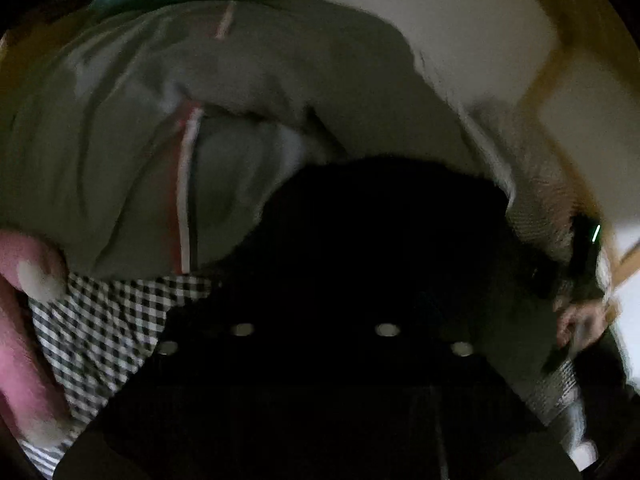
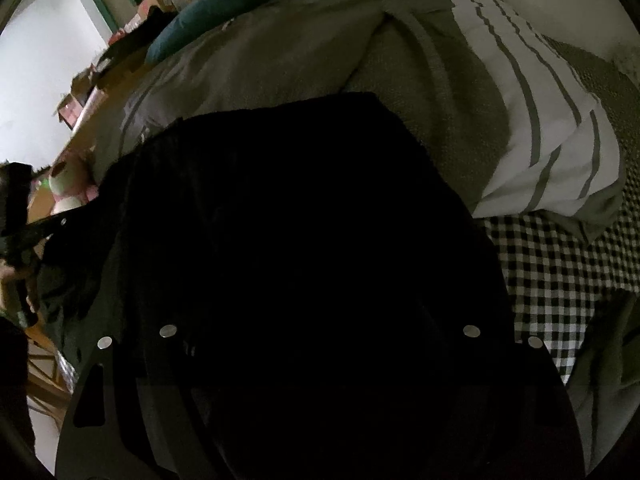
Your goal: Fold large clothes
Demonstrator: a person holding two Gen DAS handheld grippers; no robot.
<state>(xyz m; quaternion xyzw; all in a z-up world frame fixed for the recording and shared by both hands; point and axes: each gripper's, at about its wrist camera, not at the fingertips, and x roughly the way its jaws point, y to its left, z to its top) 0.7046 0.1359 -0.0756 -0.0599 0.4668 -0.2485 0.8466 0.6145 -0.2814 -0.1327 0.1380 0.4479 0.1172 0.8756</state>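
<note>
A large black garment (image 1: 380,240) fills the lower middle of the left wrist view and most of the right wrist view (image 2: 280,220). It lies on a bed with a black-and-white checked sheet (image 1: 104,320). My left gripper (image 1: 316,280) is buried in the black cloth, so its fingers do not show. My right gripper (image 2: 320,280) is likewise lost against the black cloth. The other gripper shows at the right edge of the left wrist view (image 1: 580,256) and at the left edge of the right wrist view (image 2: 20,216), both beside the garment's edge.
A rumpled grey duvet (image 1: 160,120) with a red-and-white stripe lies behind the garment. A grey-and-white striped pillow (image 2: 540,140) and a teal cushion (image 2: 216,8) lie further back. A pink plush toy (image 1: 24,300) sits at the left. A wooden frame (image 1: 560,60) stands against the wall.
</note>
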